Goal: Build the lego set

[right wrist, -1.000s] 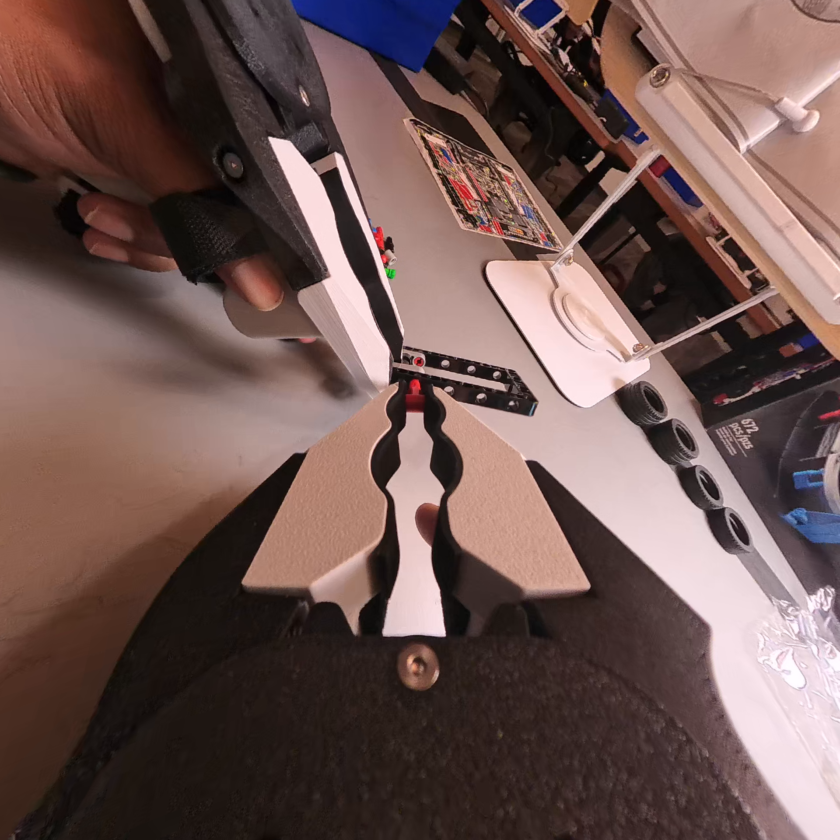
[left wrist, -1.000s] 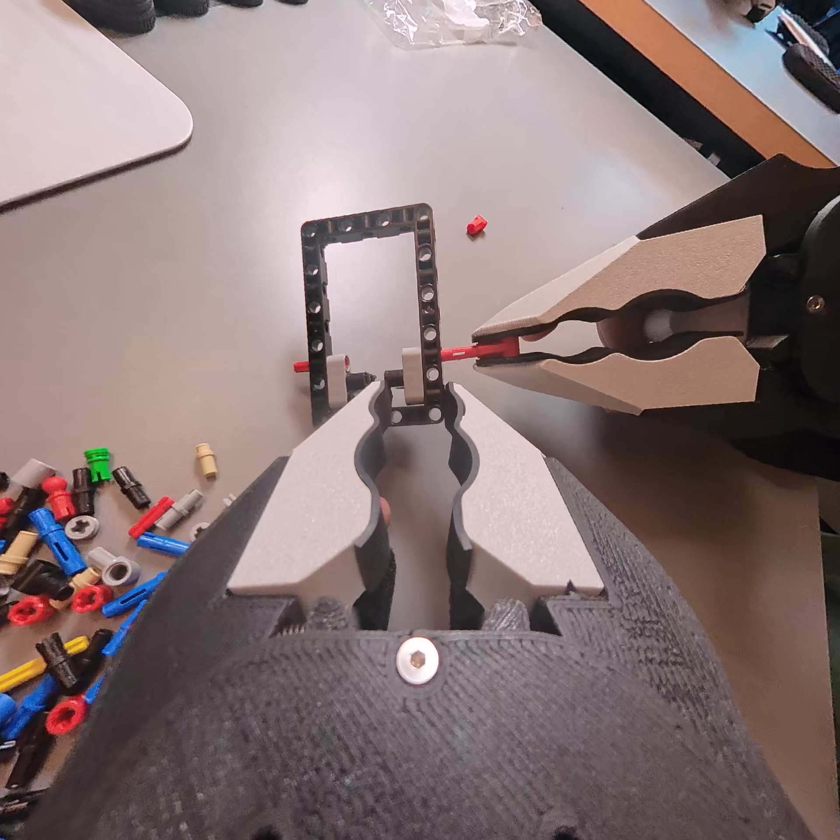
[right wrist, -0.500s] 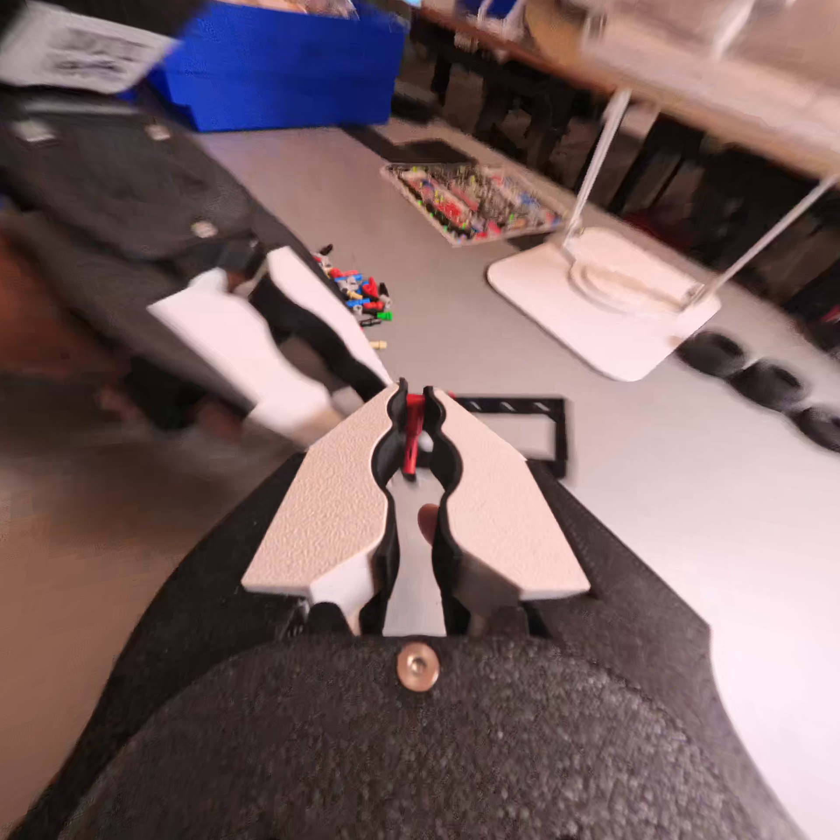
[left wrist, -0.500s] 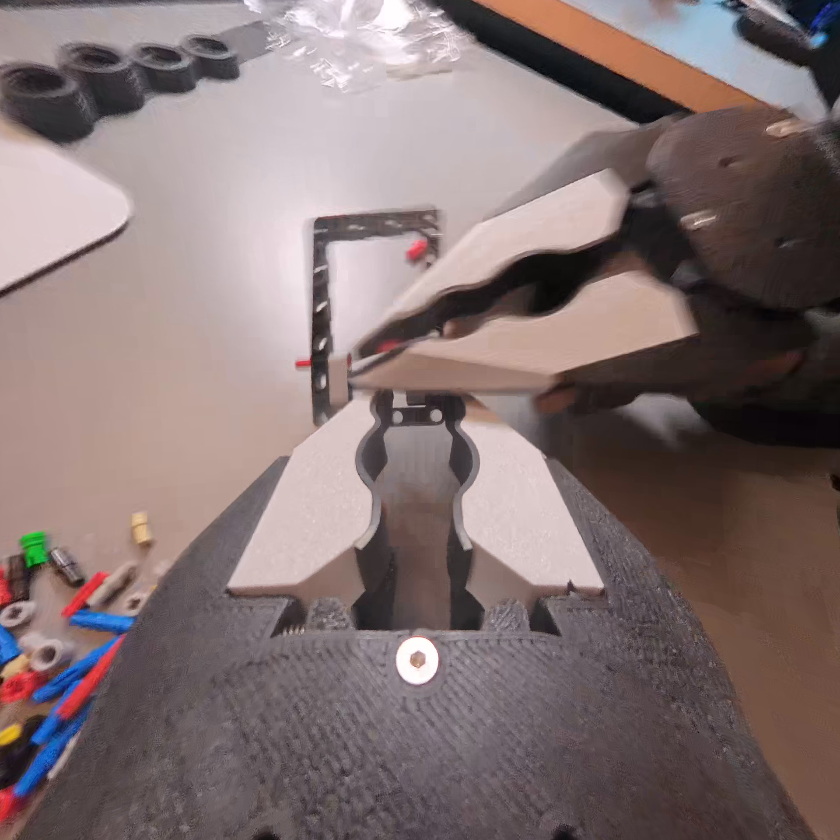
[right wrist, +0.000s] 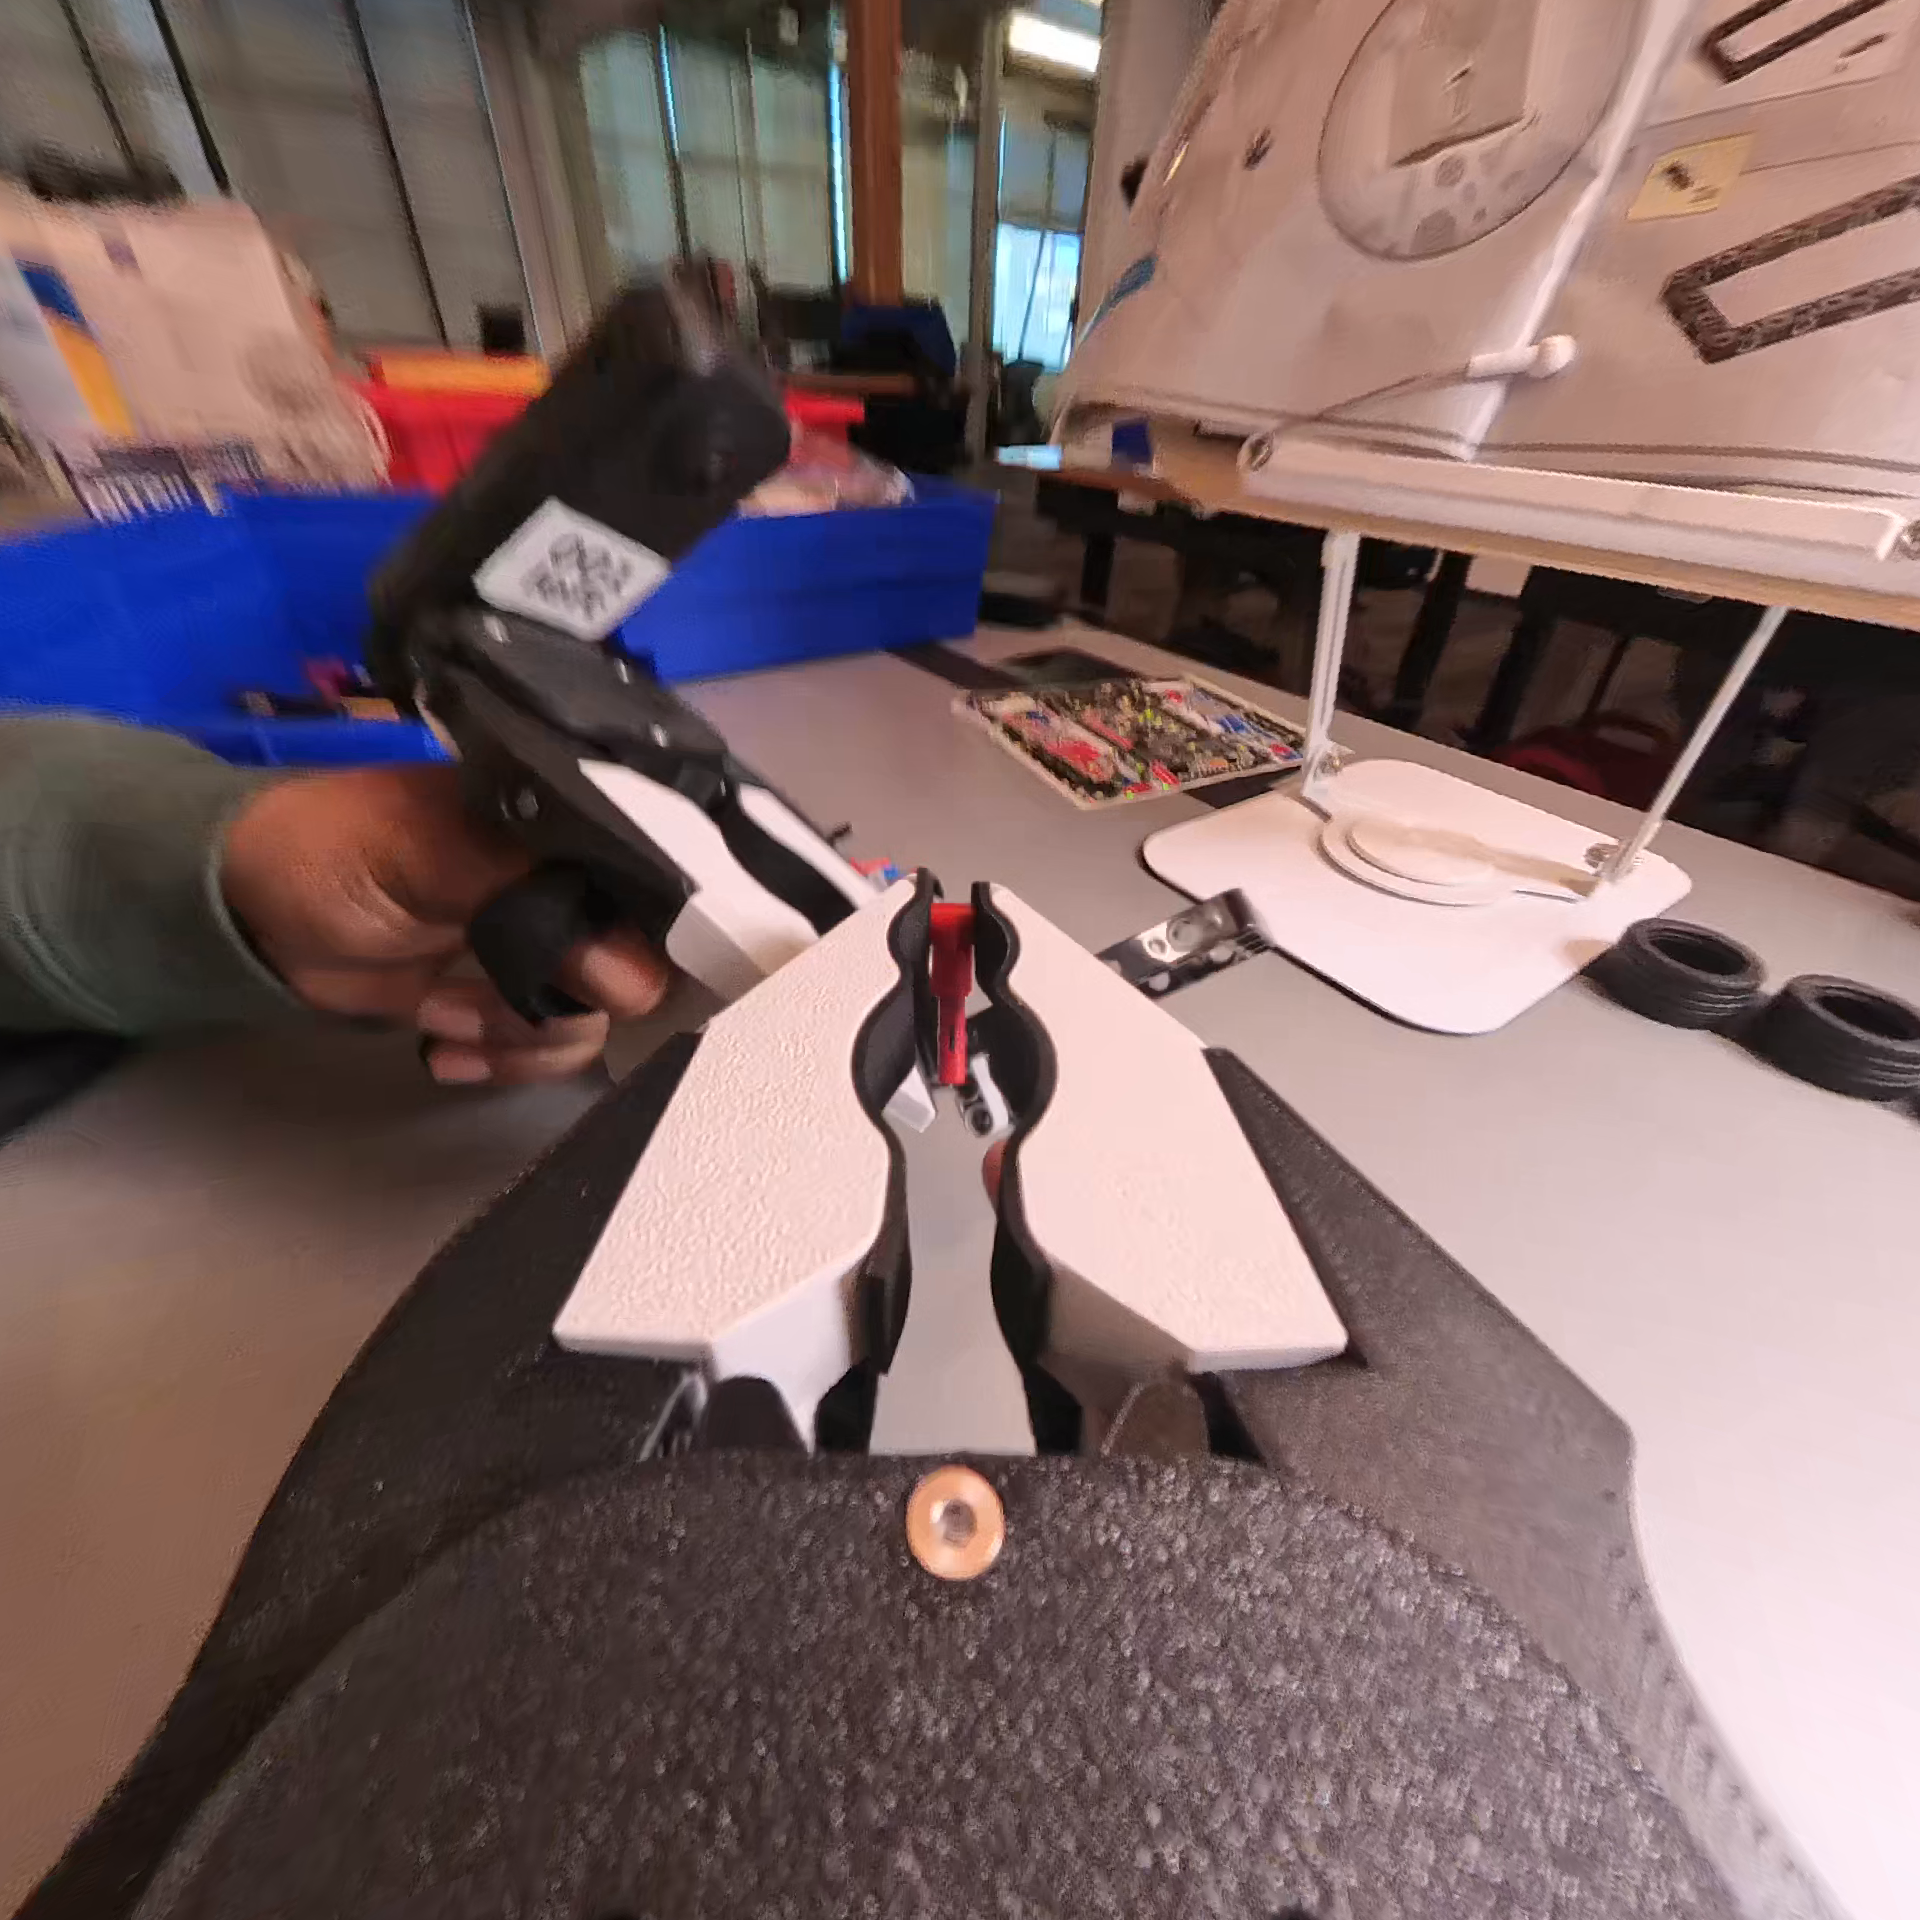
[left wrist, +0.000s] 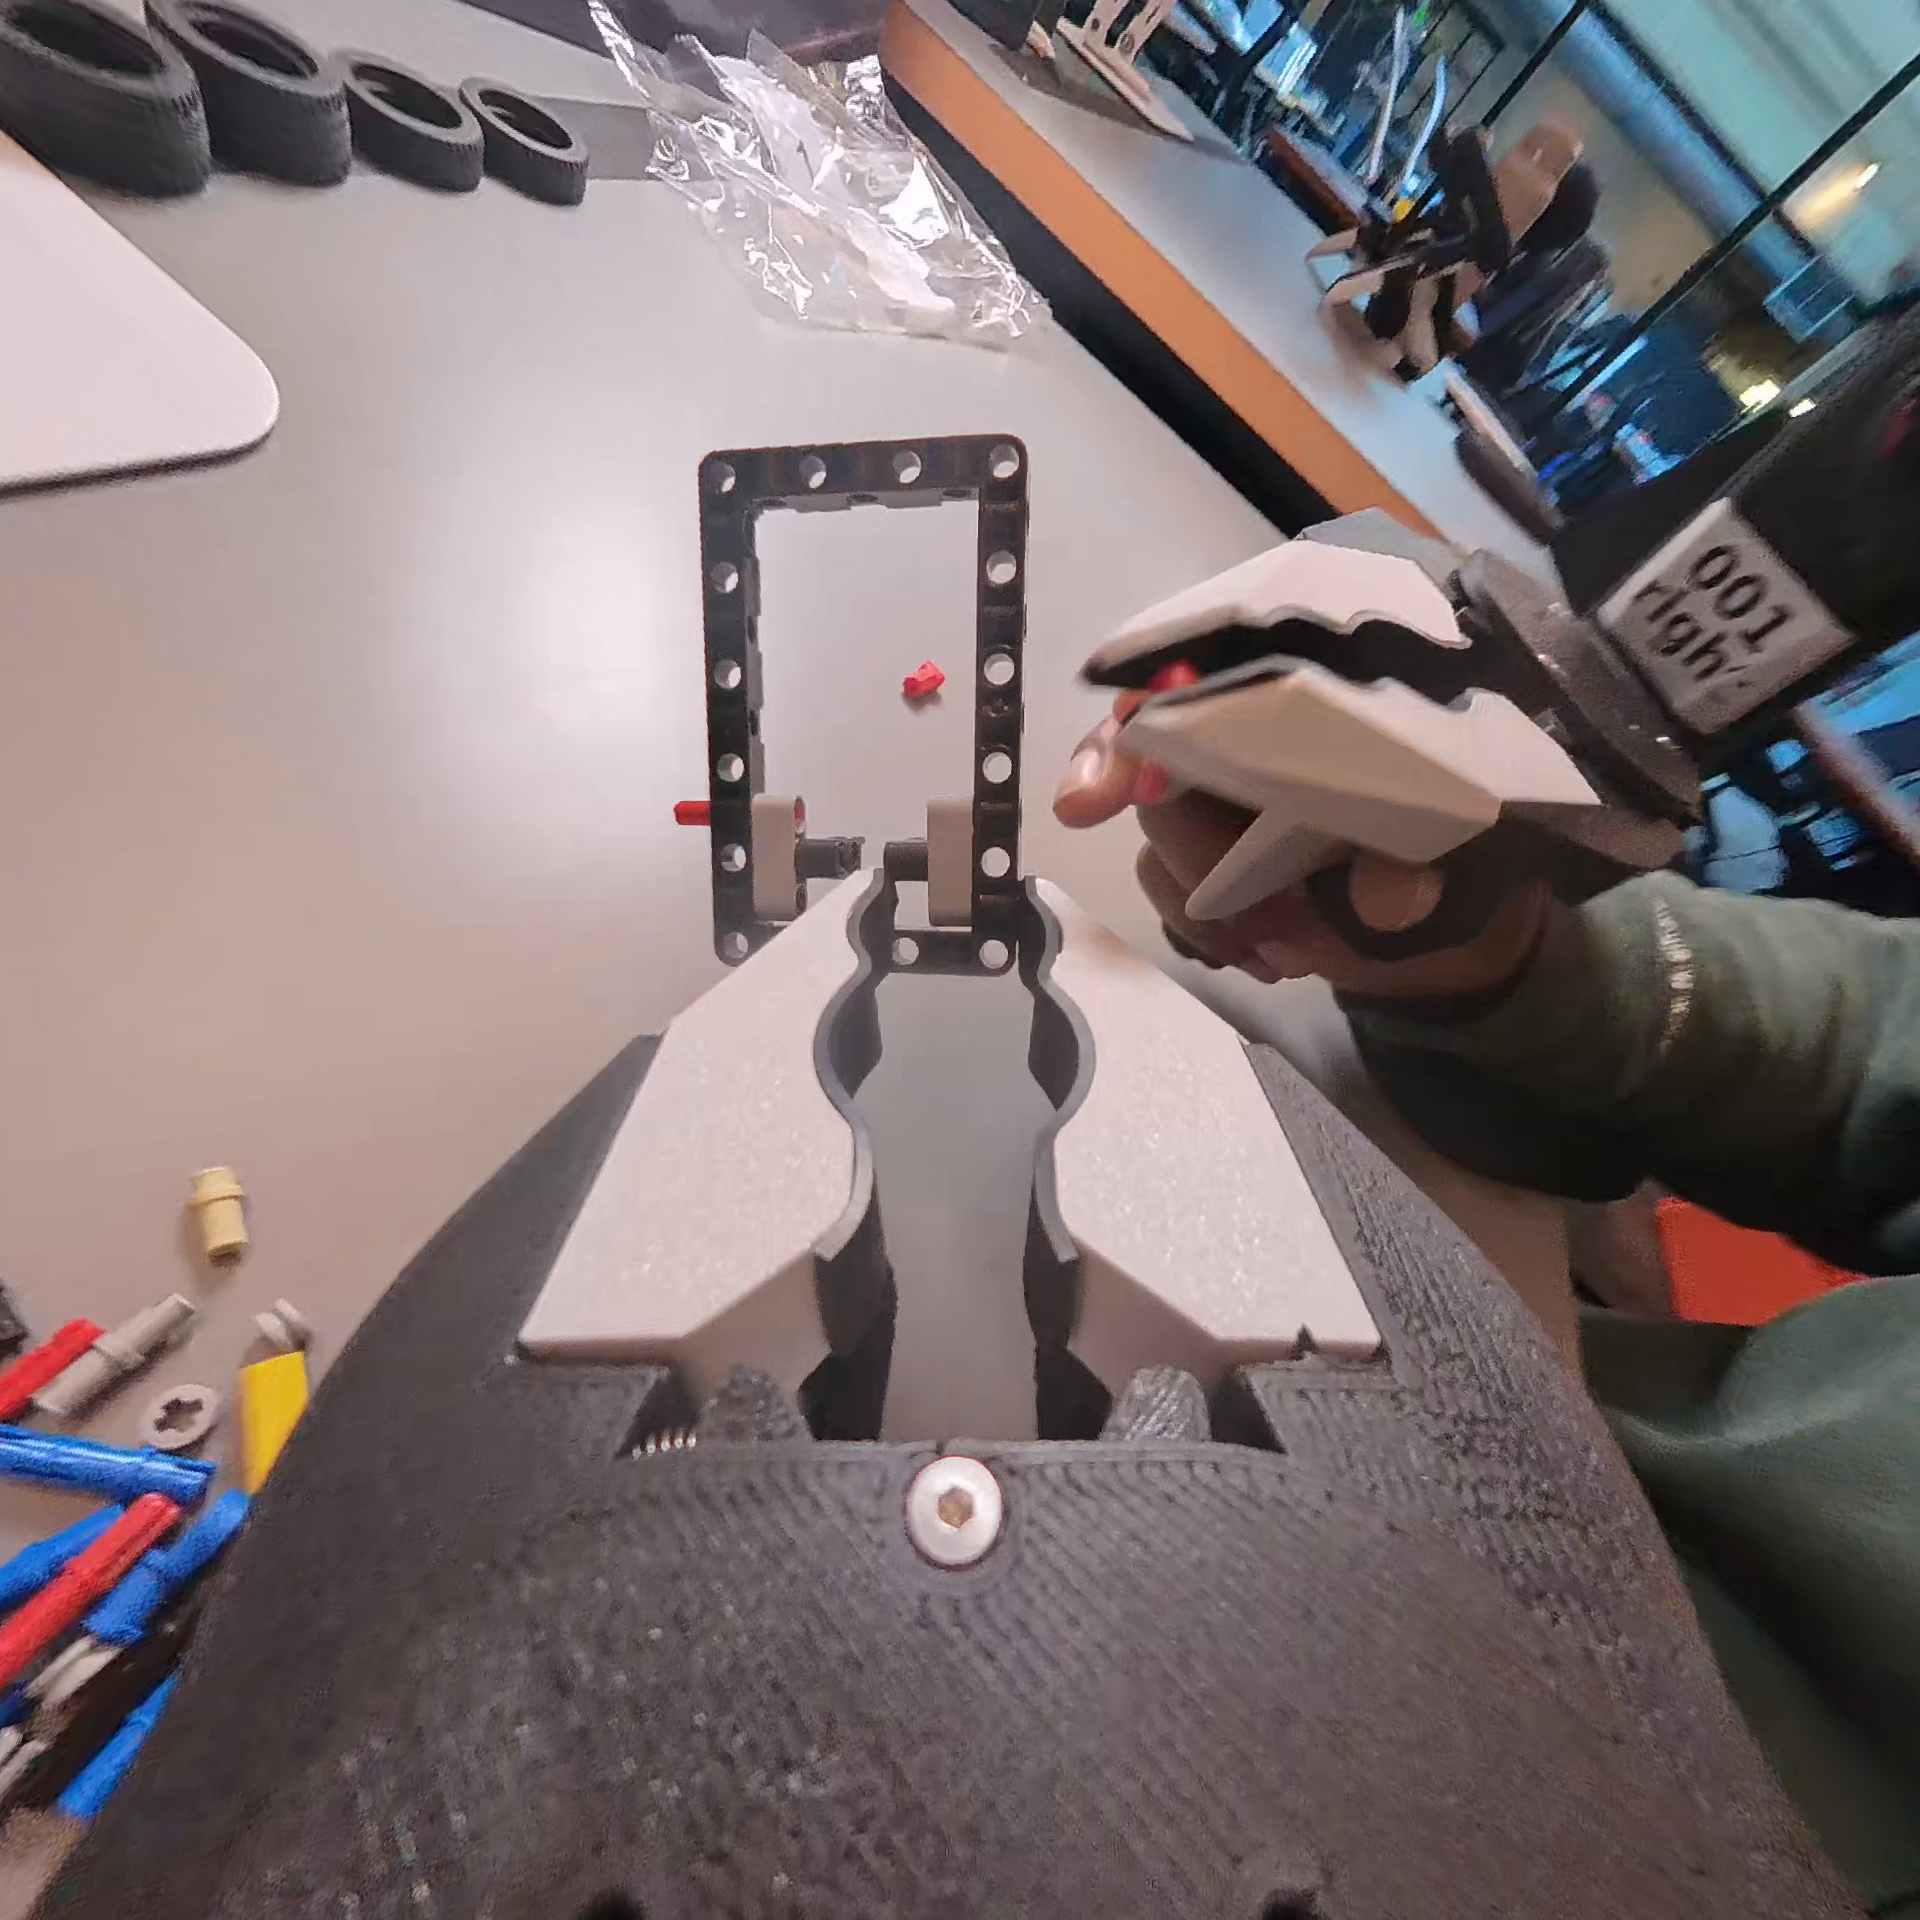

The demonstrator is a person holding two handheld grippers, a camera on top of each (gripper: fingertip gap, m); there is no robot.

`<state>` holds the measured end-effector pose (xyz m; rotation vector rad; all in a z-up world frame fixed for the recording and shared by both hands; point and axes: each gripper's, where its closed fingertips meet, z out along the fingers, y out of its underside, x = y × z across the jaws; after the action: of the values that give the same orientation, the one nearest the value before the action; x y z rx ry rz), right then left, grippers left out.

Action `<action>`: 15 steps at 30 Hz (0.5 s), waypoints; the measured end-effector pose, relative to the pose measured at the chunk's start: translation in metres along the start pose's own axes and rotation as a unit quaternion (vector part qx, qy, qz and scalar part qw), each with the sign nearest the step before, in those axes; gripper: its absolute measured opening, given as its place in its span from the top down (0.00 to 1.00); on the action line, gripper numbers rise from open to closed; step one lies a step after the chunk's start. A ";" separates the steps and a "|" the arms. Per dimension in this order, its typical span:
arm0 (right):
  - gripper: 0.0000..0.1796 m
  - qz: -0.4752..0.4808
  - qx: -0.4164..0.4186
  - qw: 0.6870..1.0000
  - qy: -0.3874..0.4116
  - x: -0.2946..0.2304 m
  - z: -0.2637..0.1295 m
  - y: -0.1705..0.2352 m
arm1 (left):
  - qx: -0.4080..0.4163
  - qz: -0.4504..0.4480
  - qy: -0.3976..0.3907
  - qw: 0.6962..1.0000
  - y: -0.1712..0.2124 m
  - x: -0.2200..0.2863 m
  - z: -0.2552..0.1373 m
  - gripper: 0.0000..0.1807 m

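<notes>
My left gripper (left wrist: 951,914) is shut on the near end of a black rectangular frame (left wrist: 727,665) with holes along its sides. Two grey connectors (left wrist: 779,852) sit on the frame's near part, each with a black pin pointing inward. A short red pin (left wrist: 691,812) sticks out of its left side. My right gripper (left wrist: 1101,675) is to the right of the frame and apart from it. It is shut on a red axle (right wrist: 948,966), held lengthwise between the fingertips (right wrist: 951,899). The left gripper's white fingers (right wrist: 675,842) and part of the frame (right wrist: 1184,940) show in the right wrist view.
Loose coloured pins and axles (left wrist: 104,1455) lie at the near left. A small red piece (left wrist: 923,678) lies on the table behind the frame. Black tyres (left wrist: 260,94), a clear plastic bag (left wrist: 852,208) and a white stand base (right wrist: 1423,883) are farther off. Blue bins (right wrist: 831,561) stand behind. There is about 5 cm between the tips of the two grippers. The small red piece (left wrist: 923,678) is about 15 cm from both grippers' fingertips.
The red axle, earlier stuck in the frame's right side, is now out of it. My right gripper swept over the frame and has drawn back to the right with the axle. The left gripper kept its hold.
</notes>
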<state>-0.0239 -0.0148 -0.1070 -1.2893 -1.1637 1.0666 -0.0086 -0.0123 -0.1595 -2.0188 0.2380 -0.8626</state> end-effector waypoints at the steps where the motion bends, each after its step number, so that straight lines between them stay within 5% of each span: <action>1: 0.97 0.031 0.026 0.999 -0.003 0.004 -0.002 -0.007 | 0.003 -0.018 0.009 1.000 0.000 0.000 0.000 0.87; 7: 0.97 0.291 0.138 0.944 -0.070 0.029 -0.016 -0.028 | 0.024 -0.133 0.096 0.986 -0.002 0.010 -0.001 0.87; 15: 0.97 0.319 0.146 0.929 -0.118 0.017 -0.017 -0.033 | 0.052 -0.220 0.191 0.955 -0.012 0.025 -0.007 0.87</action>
<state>-0.0071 -0.0012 -0.0729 -1.3534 -0.7121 1.8399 0.0039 -0.0220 -0.1354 -1.8180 -0.0515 -1.5158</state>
